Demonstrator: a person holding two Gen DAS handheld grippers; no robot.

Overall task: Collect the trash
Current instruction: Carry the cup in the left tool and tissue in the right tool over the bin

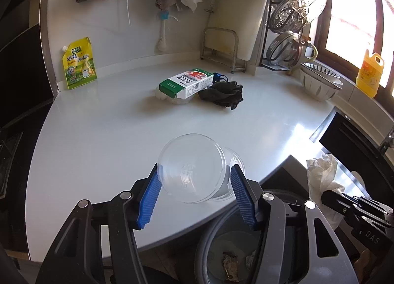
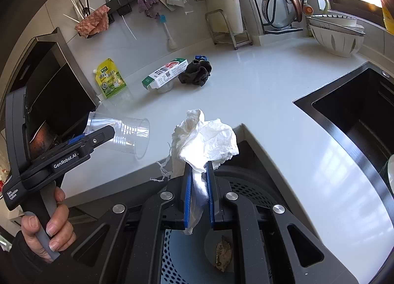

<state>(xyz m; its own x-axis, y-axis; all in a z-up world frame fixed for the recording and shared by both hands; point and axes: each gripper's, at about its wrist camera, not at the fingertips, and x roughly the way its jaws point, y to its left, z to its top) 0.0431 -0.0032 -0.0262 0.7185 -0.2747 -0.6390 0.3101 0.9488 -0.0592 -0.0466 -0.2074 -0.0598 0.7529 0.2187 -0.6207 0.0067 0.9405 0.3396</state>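
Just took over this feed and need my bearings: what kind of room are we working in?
A home kitchen, most likely. There is a white countertop with a black sink set into it, a rack of pot lids by the window, and stacked bowls beside it.

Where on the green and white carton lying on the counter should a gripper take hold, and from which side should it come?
Grip the green and white carton across its narrow width near the middle, coming down from above. It lies flat and long, with a dark cloth against one end, so the long sides are likely the freest faces.
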